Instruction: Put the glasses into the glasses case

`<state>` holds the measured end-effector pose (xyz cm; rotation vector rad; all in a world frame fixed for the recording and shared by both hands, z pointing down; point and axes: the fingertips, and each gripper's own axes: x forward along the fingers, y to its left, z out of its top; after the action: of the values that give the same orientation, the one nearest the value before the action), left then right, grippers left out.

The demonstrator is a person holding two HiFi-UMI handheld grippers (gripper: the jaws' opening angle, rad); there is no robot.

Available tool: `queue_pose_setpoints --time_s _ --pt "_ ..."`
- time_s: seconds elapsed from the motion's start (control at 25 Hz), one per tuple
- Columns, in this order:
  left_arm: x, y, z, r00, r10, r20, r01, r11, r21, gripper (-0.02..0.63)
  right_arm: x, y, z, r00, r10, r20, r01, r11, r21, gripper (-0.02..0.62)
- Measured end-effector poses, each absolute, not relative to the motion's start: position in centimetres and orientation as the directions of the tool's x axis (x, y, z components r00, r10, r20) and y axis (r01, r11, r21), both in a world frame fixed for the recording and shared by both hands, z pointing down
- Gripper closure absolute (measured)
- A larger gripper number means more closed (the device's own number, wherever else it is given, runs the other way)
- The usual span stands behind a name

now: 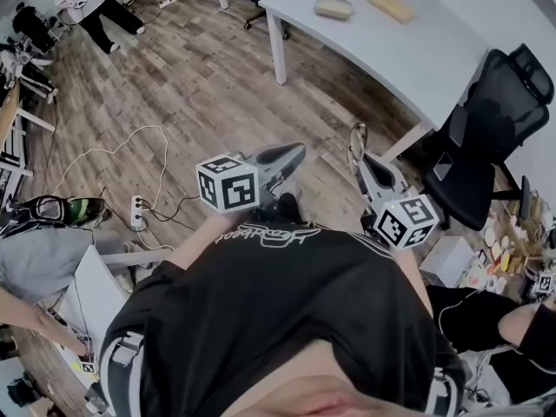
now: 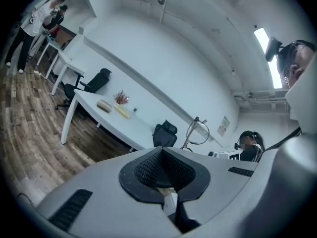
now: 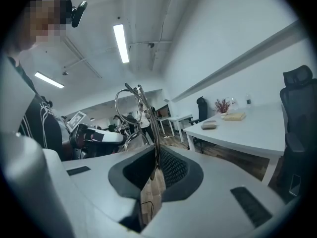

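1. Head view: one pair of glasses (image 1: 356, 139) stands up from the jaws of the right gripper (image 1: 360, 165). One glasses case (image 1: 334, 7) lies on the surface (image 1: 417, 55), well ahead of both jaws.
2. Left gripper view: the left gripper (image 2: 163, 171) has its jaws pressed together, with nothing between them.
3. Right gripper view: the jaws pinch only a thin temple, so the glasses may swing or slip out on the way.
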<state>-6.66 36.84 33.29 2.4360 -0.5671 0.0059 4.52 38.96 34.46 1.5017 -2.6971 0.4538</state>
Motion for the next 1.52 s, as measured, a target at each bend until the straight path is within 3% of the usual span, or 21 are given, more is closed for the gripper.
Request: queue_pose_setpoints --time_s 0.48,1.52 --pt "-6.8 30.3 34.8 0.909 -0.392 0.141 -0.391 -0.686 0.613 0.601 4.6 33.0 35.8 -0.531 -0.825 0.194 -0.836 0.472 -0.279 0.568" --pt "-5.8 4.0 35.5 0.933 -0.301 0.196 -0.353 -0.669 0.654 0.601 5.0 7.7 36.7 -0.466 -0.843 0.27 -0.868 0.377 -0.323 0.568"
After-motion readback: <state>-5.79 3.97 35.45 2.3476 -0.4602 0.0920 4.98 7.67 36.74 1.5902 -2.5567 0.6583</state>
